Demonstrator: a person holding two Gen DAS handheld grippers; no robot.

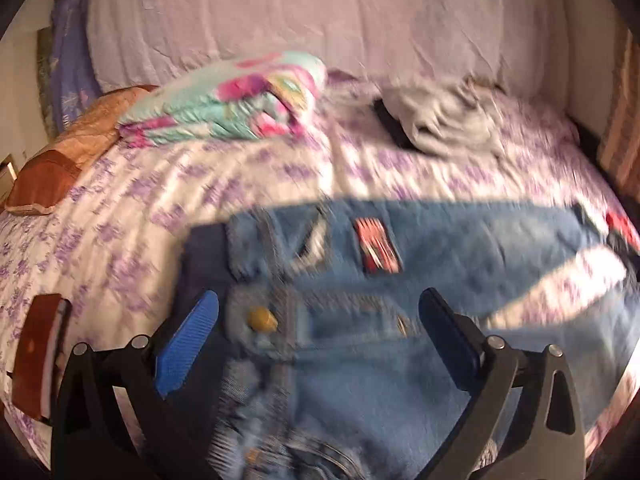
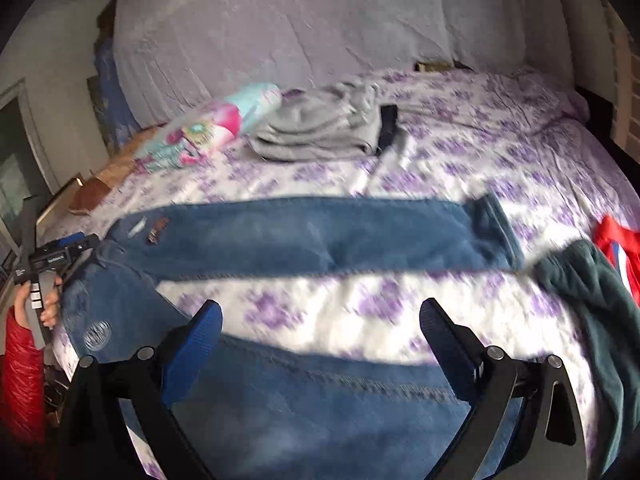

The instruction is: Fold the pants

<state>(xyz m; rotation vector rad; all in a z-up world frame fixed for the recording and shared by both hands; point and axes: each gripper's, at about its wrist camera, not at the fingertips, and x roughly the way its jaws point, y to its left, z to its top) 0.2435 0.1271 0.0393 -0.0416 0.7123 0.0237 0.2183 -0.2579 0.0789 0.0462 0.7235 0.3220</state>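
on the purple-flowered bedsheet (image 2: 460,152), blue denim jeans (image 2: 304,236) are lying spread while the left gripper (image 1: 318,312) and right gripper (image 2: 320,316) are hovering wide, holding nothing.

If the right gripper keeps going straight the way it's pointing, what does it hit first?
Probably the near leg of the jeans, right under the open right gripper. Past it comes bare bedsheet, then the far leg. Depth is unclear.

A: Where are the jeans (image 2: 304,236)?
B: Spread on the bed (image 2: 500,140), legs apart. Right gripper (image 2: 320,316) gapes wide over the near leg.
A: And the left gripper (image 2: 60,254)?
B: At the waistband.
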